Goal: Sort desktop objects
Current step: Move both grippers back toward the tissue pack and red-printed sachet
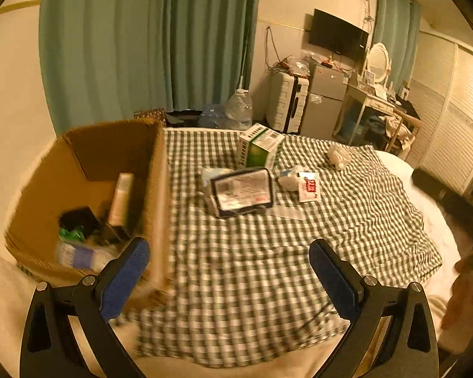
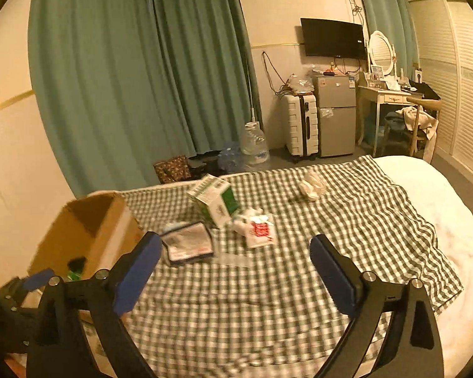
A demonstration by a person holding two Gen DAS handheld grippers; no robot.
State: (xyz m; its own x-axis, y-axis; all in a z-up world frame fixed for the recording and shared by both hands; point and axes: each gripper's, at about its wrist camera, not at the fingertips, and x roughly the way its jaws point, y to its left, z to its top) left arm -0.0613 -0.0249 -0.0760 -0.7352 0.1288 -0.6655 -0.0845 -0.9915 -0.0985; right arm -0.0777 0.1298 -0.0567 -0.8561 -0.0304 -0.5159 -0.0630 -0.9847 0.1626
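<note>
with both my left gripper (image 1: 229,278) and right gripper (image 2: 236,275) spread wide and empty, i hover over the checked cloth (image 1: 252,267), ready to move the pouch (image 1: 241,191) into the cardboard box (image 1: 88,163).

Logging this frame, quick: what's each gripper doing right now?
Left gripper: open, holding nothing.
Right gripper: open, holding nothing.

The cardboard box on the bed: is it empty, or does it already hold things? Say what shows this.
It already holds things. The left wrist view looks into the open cardboard box: an upright carton and several smaller, blurred items lie inside.
</note>
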